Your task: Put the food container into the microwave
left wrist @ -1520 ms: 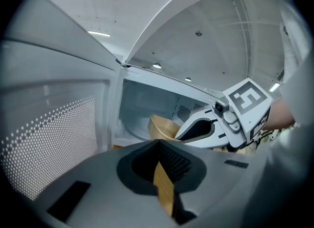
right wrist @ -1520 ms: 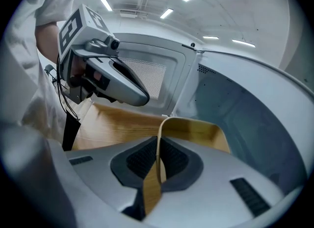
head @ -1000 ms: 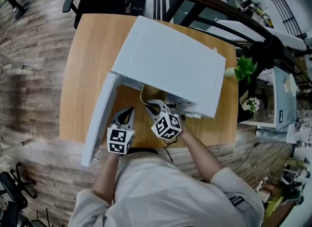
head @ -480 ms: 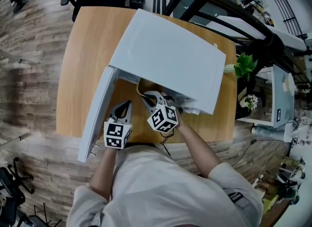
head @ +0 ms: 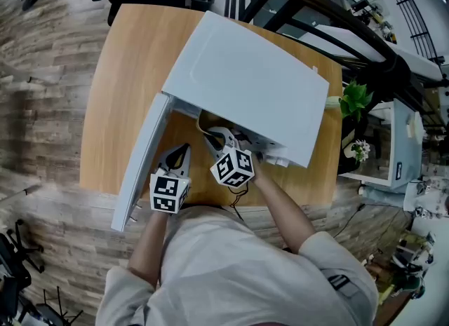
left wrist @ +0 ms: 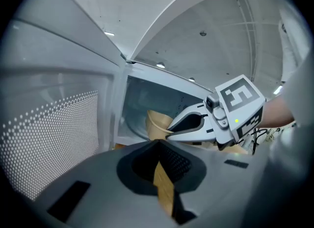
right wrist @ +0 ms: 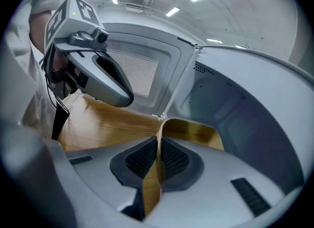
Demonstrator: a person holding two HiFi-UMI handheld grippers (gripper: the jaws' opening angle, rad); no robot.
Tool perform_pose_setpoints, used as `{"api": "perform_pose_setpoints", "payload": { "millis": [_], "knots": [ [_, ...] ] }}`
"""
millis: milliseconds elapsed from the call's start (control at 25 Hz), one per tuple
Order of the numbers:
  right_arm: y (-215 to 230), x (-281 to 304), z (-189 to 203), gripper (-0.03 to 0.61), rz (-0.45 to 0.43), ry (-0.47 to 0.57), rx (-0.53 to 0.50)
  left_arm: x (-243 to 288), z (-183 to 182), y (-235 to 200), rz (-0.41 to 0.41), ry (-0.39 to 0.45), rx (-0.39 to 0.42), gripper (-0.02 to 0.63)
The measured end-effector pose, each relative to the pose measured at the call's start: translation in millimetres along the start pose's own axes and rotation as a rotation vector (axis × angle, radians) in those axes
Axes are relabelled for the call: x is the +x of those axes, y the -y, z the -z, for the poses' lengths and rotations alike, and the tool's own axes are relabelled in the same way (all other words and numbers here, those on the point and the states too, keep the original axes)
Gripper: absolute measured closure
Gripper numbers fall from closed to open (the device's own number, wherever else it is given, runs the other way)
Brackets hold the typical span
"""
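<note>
**Approach to the cavity.** Your right gripper (right wrist: 159, 141) pinched the food container (right wrist: 191, 131) by its rim, the wall running edge-on between the pads. Those jaws had just eased apart a trifle, with the wall between them. The container sat at the mouth of the microwave (head: 252, 86), its bowl ahead of your tongs toward the cavity, so the coming move was probably straight inward. Your left gripper (left wrist: 158, 146), jaws pressed together on nothing, waited outside the microwave's mouth on its open-door (head: 140, 163) side, farther from the cavity. Compared with a second earlier, both grippers stood almost where they had before the microwave.
</note>
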State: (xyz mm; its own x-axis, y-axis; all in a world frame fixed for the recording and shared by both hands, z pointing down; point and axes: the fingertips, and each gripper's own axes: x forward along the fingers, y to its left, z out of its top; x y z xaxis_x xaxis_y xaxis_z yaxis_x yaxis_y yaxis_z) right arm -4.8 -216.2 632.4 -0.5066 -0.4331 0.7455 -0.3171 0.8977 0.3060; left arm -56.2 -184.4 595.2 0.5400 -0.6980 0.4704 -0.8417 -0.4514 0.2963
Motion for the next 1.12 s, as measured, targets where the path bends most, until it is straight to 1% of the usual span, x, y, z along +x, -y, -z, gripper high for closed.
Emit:
{"api": "perform_pose_setpoints", "payload": {
  "millis": [240,440,640,800,1120],
  "knots": [
    [13,5,2,0.54,0.044,-0.017,-0.018,1,-2,-2,-0.005,0.011,-0.004,0.601],
    [18,9,3,0.535,0.085,-0.044,-0.069,0,0,-3,-0.008,0.004,-0.009,0.601],
    [24,15,-1,0.532,0.113,-0.049,-0.091,-1,-4,-7,-0.017,0.012,-0.004,0.601],
    [29,18,0,0.531,0.134,-0.054,-0.091,1,-7,-7,-0.021,0.016,-0.001,0.601],
    [40,25,4,0.531,0.168,-0.072,-0.098,2,-3,-10,-0.024,0.007,-0.025,0.601]
  ]
}}
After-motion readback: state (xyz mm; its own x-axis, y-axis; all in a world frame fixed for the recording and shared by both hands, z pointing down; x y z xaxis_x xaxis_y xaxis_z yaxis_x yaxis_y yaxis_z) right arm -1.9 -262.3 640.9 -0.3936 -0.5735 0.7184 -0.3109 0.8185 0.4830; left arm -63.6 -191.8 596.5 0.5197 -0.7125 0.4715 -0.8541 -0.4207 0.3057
